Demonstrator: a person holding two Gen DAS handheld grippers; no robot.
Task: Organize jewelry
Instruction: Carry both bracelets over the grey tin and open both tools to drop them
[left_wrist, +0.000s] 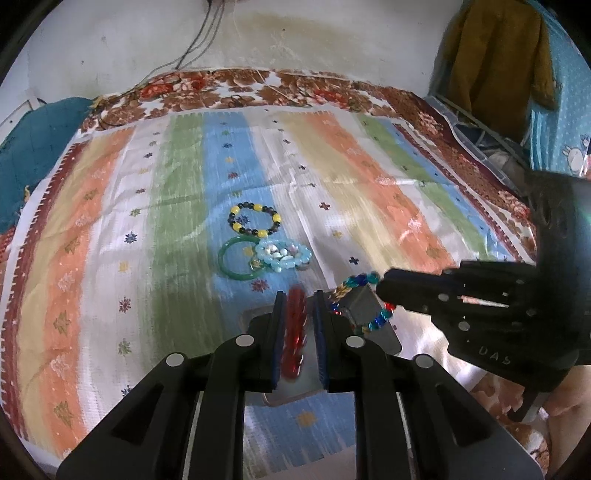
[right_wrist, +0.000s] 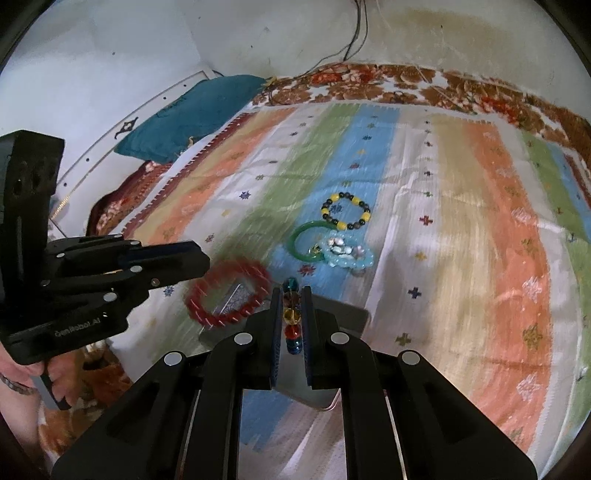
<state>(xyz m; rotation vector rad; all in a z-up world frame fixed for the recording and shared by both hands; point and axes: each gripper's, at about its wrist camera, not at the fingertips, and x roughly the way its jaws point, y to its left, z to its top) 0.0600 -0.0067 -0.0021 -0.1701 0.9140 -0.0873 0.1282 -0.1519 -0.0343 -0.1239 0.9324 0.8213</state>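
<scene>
My left gripper (left_wrist: 298, 306) is shut on a red beaded bracelet (left_wrist: 295, 334), which also shows as a full ring in the right wrist view (right_wrist: 225, 291). My right gripper (right_wrist: 291, 301) is shut on a multicoloured beaded bracelet (right_wrist: 291, 321), which also shows in the left wrist view (left_wrist: 360, 282). Both hover above a grey metal tray (right_wrist: 349, 317) on the striped cloth. Further out lie a yellow-and-black bead bracelet (left_wrist: 254, 218), a green bangle (left_wrist: 236, 258) and a pale blue bead bracelet (left_wrist: 284, 255), touching each other.
The striped cloth (left_wrist: 369, 177) covers a bed with a brown floral blanket (left_wrist: 240, 88) at the far edge by a white wall. A teal pillow (right_wrist: 192, 110) lies at the left. A brown garment (left_wrist: 498, 55) hangs at the far right.
</scene>
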